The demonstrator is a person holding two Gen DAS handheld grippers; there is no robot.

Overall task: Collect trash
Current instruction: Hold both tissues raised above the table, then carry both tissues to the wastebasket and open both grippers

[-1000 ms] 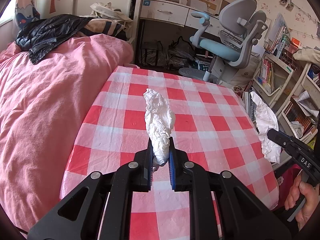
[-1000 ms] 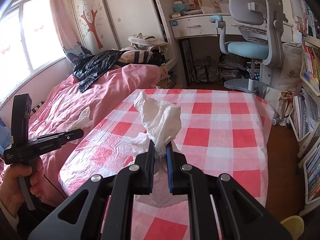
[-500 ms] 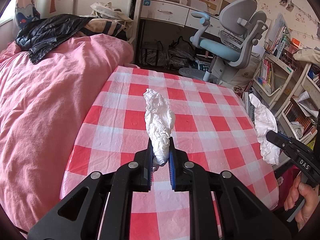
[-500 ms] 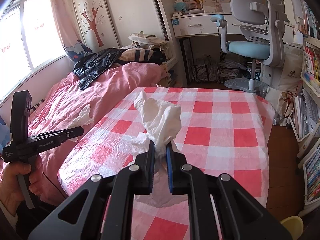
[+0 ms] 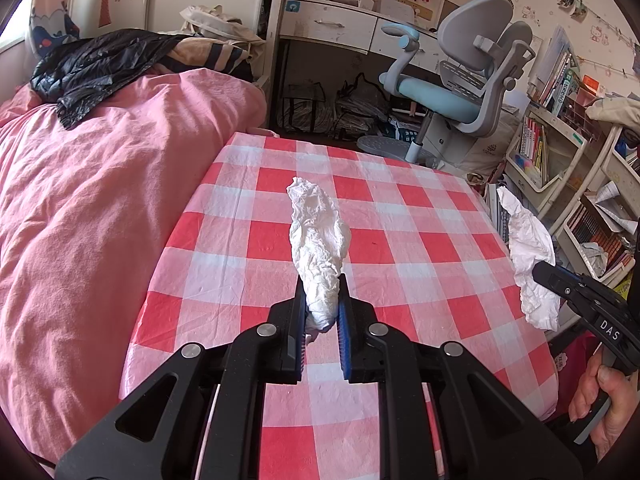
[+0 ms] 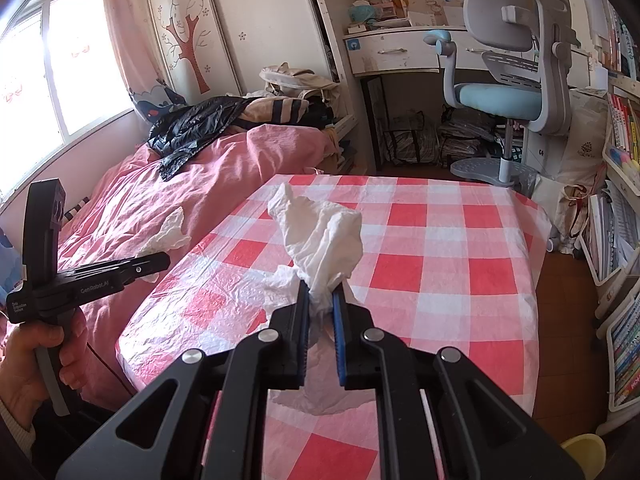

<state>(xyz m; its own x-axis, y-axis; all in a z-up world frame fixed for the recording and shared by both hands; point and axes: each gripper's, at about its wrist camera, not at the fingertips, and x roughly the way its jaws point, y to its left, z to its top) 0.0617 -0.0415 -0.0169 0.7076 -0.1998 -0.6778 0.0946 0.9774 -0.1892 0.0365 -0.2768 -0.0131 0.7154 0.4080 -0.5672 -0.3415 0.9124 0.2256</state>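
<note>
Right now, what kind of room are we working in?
Most likely a child's bedroom: a bed with a pink duvet, a study desk with a grey-and-blue desk chair, and crowded bookshelves beside the checked table.

Bedroom: pink bed [image 5: 100, 208], desk chair [image 5: 464, 92]

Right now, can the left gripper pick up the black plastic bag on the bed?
Probably not. The left gripper is shut on a crumpled tissue, so its jaws are occupied, and the black plastic bag lies far across the pink bed.
</note>
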